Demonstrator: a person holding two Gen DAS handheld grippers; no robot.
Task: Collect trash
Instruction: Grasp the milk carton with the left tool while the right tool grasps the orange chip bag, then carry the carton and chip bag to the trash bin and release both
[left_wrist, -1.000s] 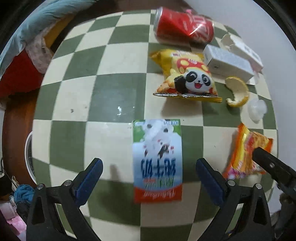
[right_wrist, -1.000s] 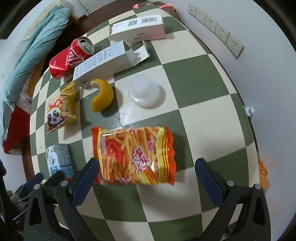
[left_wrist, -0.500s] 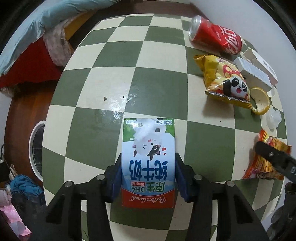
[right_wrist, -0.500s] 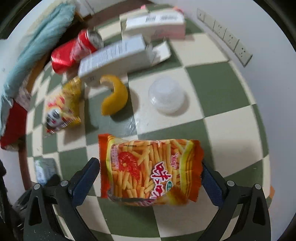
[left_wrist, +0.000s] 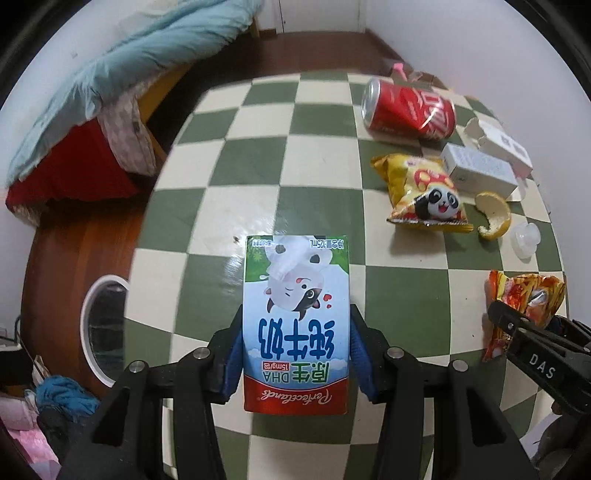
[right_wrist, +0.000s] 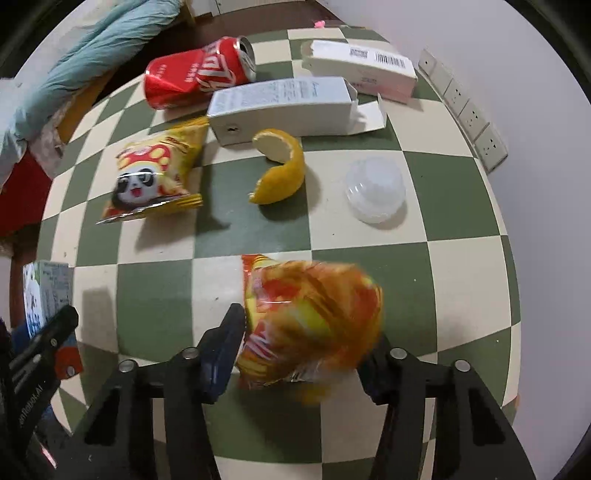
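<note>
A blue and white milk carton (left_wrist: 295, 295) is pinched between the blue pads of my left gripper (left_wrist: 295, 332), which is shut on it and holds it a little above the green and cream checked table (left_wrist: 406, 302). In the right wrist view my right gripper (right_wrist: 306, 332) points down with its jaws closing. An orange snack bag (right_wrist: 314, 295) is crumpled between the pads, which press on both its sides. The right finger is mostly hidden behind the bag. The same bag (left_wrist: 524, 291) shows at the right edge of the left wrist view.
On the table lie a dented red can (right_wrist: 199, 77), a yellow panda snack bag (right_wrist: 151, 177), two white boxes (right_wrist: 280, 107) (right_wrist: 358, 66), a citrus peel (right_wrist: 284, 170) and a clear plastic lid (right_wrist: 375, 194). A round white-rimmed bin (left_wrist: 105, 328) stands on the floor at the left.
My left gripper shut on the milk carton and rose with it. My right gripper moved over the orange bag, and its jaws came in and crumpled it.
</note>
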